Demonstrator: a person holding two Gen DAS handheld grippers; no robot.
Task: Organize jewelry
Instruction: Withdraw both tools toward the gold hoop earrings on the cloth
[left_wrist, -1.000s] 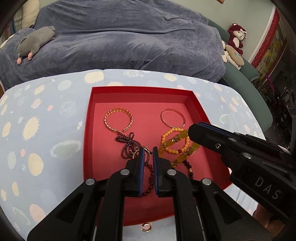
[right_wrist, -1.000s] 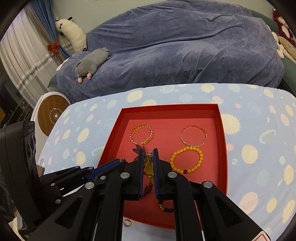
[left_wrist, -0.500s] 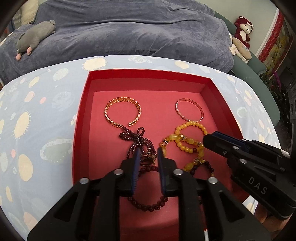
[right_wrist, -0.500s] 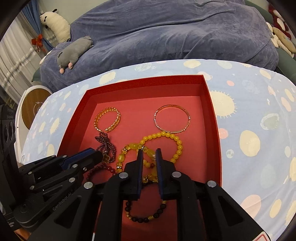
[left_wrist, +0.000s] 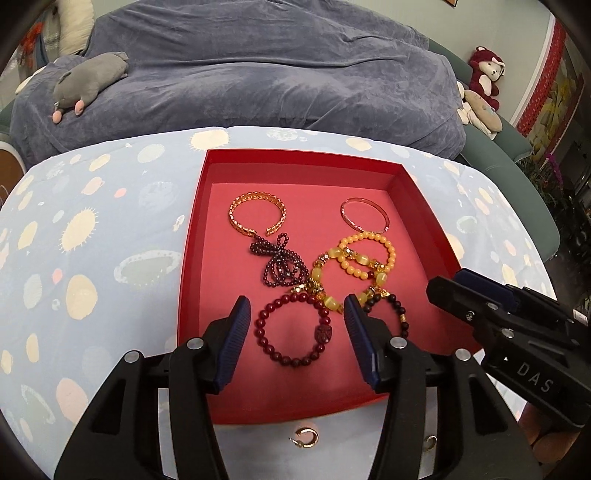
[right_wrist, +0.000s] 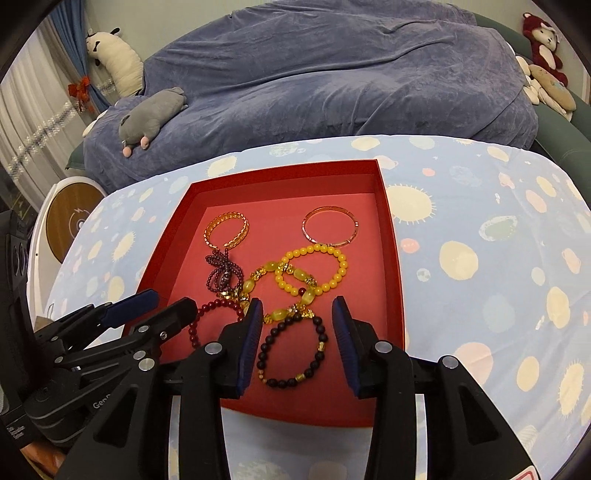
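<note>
A red tray (left_wrist: 192, 236) (right_wrist: 391, 258) on the spotted tablecloth holds several bracelets. A dark red bead bracelet (left_wrist: 275, 354) (right_wrist: 207, 308) lies flat between the fingers of my open left gripper (left_wrist: 297, 310). A black bead bracelet (right_wrist: 317, 354) (left_wrist: 400, 314) lies flat between the fingers of my open right gripper (right_wrist: 297, 308). Farther in lie a chunky yellow bead bracelet (left_wrist: 321, 275) (right_wrist: 295, 275), a small-bead yellow bracelet (left_wrist: 388, 247) (right_wrist: 340, 262), a tangled purple bead strand (left_wrist: 280, 262) (right_wrist: 221, 273), a gold cuff (left_wrist: 255, 210) (right_wrist: 227, 229) and a thin rose bangle (left_wrist: 364, 218) (right_wrist: 330, 229).
Two small gold rings (left_wrist: 306, 437) (left_wrist: 430, 441) lie on the cloth just in front of the tray. A sofa under a blue-grey cover (right_wrist: 332, 74) with a grey plush toy (right_wrist: 151, 114) stands behind the table. More plush toys (left_wrist: 484, 74) sit at the right.
Both grippers have opened wide and pulled back a little. The dark red bracelet and the black bracelet now lie released on the tray floor.
</note>
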